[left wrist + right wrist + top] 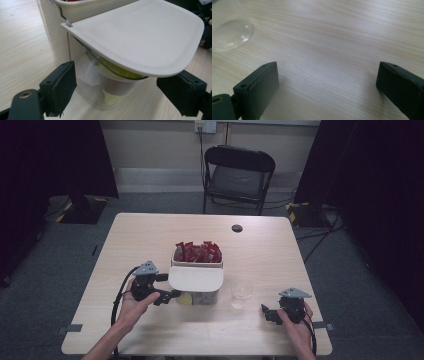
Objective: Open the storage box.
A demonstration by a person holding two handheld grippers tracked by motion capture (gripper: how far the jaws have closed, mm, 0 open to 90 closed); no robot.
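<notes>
A white two-part container stands mid-table. Its far compartment holds red packets. A white lid on a wire hinge hangs tilted over the near, clear compartment, where yellow-green packets lie. My left gripper is at that compartment's front left, open, its jaws on either side of the clear wall below the lid and not touching it. My right gripper rests open over bare wood, right of an empty clear glass.
The light wooden table has a black round cap near its far edge. A black folding chair stands behind the table. Dark curtains hang on both sides of the room.
</notes>
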